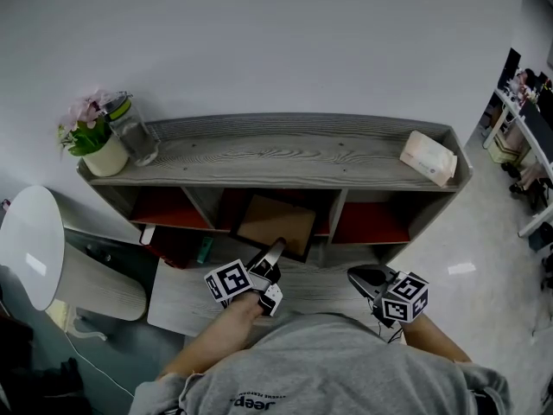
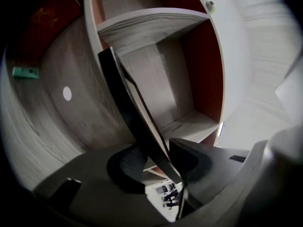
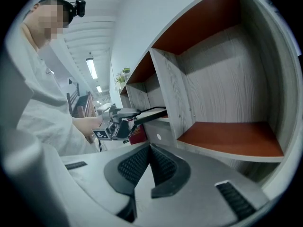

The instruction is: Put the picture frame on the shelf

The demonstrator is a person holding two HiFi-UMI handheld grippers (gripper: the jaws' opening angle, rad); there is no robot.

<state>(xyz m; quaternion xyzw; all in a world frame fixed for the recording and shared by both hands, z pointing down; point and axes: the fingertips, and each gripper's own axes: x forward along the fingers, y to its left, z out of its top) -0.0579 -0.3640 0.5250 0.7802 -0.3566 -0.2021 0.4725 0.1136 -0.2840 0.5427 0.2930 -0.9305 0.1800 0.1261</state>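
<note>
A grey wooden shelf (image 1: 285,158) is set against a white wall, and its lower row is divided into red-backed compartments. A round white table (image 1: 33,245) is seen at its left end.

The frame (image 1: 276,223) is lodged in the middle compartment. It is tilted, with its brown back turned up and its near edge projecting from the opening. In the left gripper view the frame (image 2: 137,122) is seen edge-on as a dark slanted band running into that compartment.

The left gripper (image 1: 272,253) is held level at the frame's near edge. Its jaws (image 2: 158,162) are parted, with the frame's edge passing between them and lying against the right-hand jaw. No firm clamp is shown.

The right gripper (image 1: 367,277) is kept apart, before the right compartment. Its jaws (image 3: 150,148) are brought together with nothing between them.

On the shelf top, a pot (image 1: 95,145) of pink flowers and a jar (image 1: 134,132) are placed at the left end. A pale box (image 1: 428,158) is placed at the right end.
</note>
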